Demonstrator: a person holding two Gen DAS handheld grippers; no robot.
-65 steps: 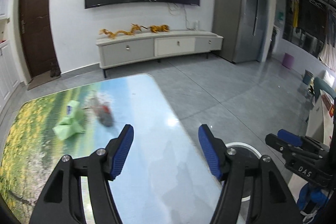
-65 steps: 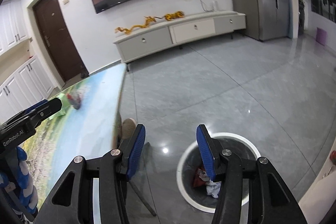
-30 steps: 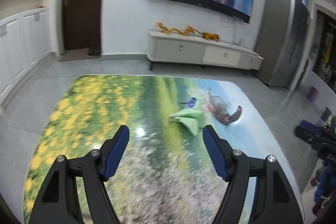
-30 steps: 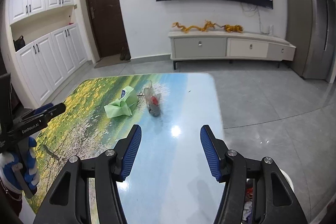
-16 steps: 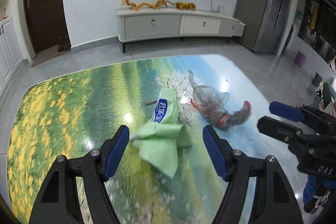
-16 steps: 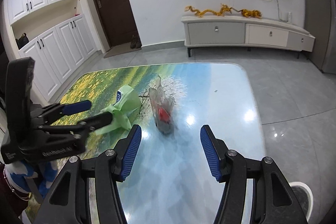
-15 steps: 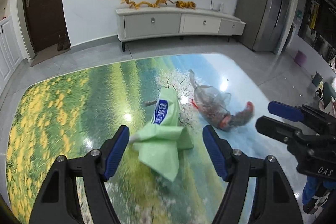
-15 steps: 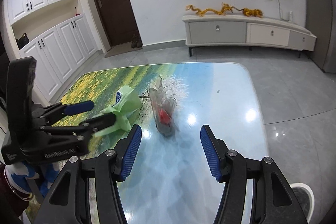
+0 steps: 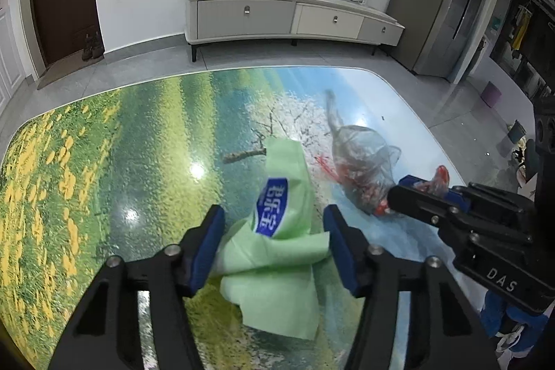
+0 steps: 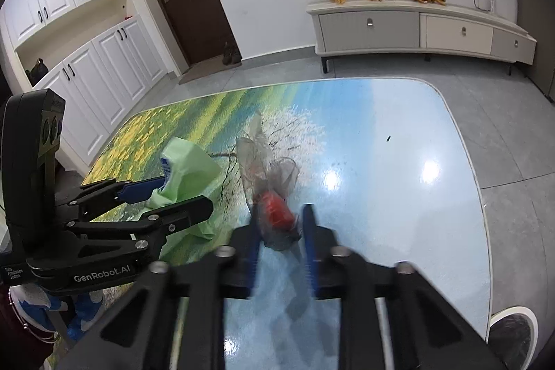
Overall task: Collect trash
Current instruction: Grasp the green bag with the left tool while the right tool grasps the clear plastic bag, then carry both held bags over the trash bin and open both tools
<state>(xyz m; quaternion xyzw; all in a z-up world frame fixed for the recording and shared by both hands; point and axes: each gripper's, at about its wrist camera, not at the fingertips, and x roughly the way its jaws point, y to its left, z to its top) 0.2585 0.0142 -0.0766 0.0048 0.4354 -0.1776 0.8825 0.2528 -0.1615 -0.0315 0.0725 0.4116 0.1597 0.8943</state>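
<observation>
Your left hand-held gripper (image 9: 274, 227) straddles the crumpled pale-green plastic wrapper with a blue label (image 9: 277, 241), which lies on the glossy bench printed with a flower-meadow scene (image 9: 104, 162). Its jaws have just been closing, half-narrowed either side of the wrapper; whether the pads already press it is hard to tell. Just right of it, your right hand-held gripper (image 10: 281, 231) has just been closing too, and its blurred jaws now stand nearly together, pinching the near end of the clear crinkled plastic bag with something red inside (image 10: 270, 193). The bag's far tail rests on the bench.
</observation>
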